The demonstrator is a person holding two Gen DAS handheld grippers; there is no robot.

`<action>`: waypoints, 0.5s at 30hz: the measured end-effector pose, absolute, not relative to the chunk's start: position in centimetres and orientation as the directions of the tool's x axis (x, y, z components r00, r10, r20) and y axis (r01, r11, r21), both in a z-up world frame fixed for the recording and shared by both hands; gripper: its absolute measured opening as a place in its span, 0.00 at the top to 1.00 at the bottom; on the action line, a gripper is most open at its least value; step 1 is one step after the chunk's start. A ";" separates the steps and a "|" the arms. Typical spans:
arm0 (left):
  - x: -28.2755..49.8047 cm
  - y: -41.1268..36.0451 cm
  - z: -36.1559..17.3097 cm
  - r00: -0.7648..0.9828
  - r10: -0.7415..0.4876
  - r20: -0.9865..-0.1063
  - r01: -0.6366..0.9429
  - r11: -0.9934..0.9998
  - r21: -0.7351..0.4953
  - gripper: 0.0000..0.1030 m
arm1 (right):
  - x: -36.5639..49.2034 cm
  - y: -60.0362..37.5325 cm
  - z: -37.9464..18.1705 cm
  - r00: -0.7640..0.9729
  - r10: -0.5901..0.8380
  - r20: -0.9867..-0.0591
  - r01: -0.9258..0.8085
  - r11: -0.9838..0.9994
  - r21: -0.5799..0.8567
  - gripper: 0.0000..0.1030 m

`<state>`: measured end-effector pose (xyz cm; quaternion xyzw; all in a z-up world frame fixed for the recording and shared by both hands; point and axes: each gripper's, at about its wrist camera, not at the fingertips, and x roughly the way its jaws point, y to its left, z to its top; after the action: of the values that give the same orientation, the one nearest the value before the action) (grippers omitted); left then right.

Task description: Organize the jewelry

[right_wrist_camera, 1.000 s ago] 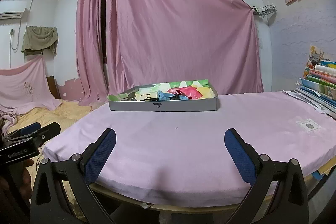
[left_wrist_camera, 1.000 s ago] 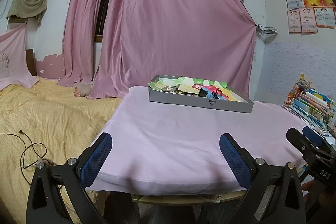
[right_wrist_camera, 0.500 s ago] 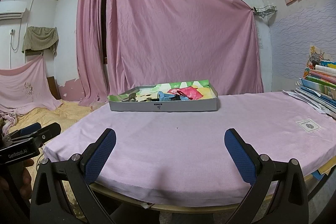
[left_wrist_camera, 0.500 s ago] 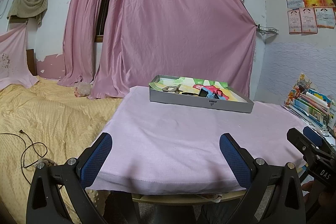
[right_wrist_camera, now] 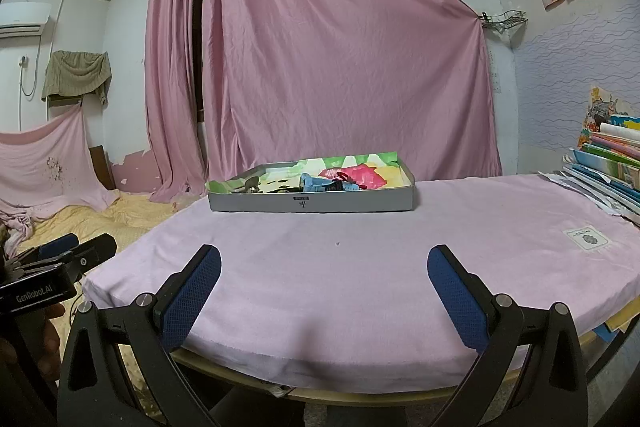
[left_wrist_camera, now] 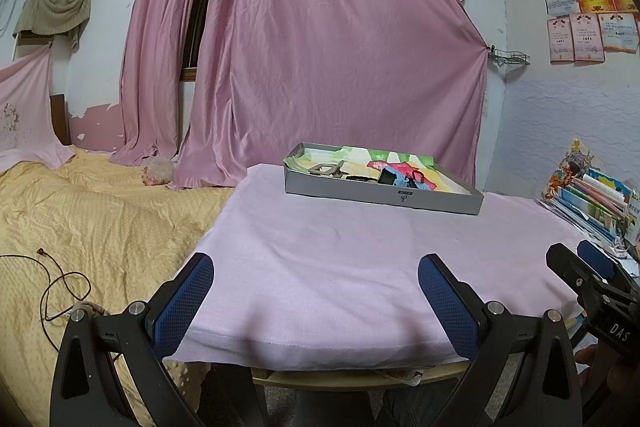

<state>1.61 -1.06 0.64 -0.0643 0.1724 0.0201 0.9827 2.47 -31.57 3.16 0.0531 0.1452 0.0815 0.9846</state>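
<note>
A shallow grey box [left_wrist_camera: 384, 195] [right_wrist_camera: 312, 202] stands at the far side of the pink-covered table [left_wrist_camera: 340, 259] [right_wrist_camera: 360, 259]. Its lining is colourful paper, and small items lie inside: a blue piece [left_wrist_camera: 394, 178] [right_wrist_camera: 316, 183], a dark strap, a beige clip [left_wrist_camera: 326, 169]. Which of them are jewelry I cannot tell at this distance. My left gripper [left_wrist_camera: 316, 291] hovers open over the table's near edge, nothing between its blue pads. My right gripper [right_wrist_camera: 324, 287] is open too, at the near edge, and shows at the right of the left wrist view [left_wrist_camera: 592, 279].
A bed with a yellow cover [left_wrist_camera: 80, 219] and a black cable [left_wrist_camera: 56, 287] lies left of the table. Stacked books and papers [right_wrist_camera: 608, 171] crowd the table's right end, with a small white card [right_wrist_camera: 588, 238] beside them. Pink curtains [left_wrist_camera: 320, 67] hang behind.
</note>
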 end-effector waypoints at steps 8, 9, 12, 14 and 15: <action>1.5 -1.0 0.7 0.940 0.017 -0.340 -0.062 0.991 -0.120 0.00 | 2.4 -31.5 3.2 0.946 0.175 -0.274 -0.145 0.981 0.128 0.01; 1.4 -0.9 0.8 0.941 0.018 -0.339 -0.063 0.991 -0.120 0.00 | 2.4 -31.5 3.2 0.946 0.175 -0.273 -0.145 0.981 0.128 0.01; 1.3 -0.9 0.9 0.941 0.019 -0.337 -0.064 0.991 -0.121 0.00 | 2.3 -31.4 3.2 0.946 0.177 -0.271 -0.147 0.981 0.127 0.01; 1.3 -0.9 0.9 0.941 0.018 -0.337 -0.062 0.991 -0.122 0.00 | 2.4 -31.4 3.2 0.946 0.178 -0.271 -0.148 0.981 0.128 0.01; 1.3 -0.9 0.9 0.942 0.016 -0.337 -0.061 0.991 -0.123 0.00 | 2.3 -31.4 3.2 0.946 0.177 -0.271 -0.147 0.981 0.128 0.01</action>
<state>1.35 -0.93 0.91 -0.0657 0.1699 0.0195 0.9831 2.34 -31.40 3.20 0.0531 0.1419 0.0824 0.9850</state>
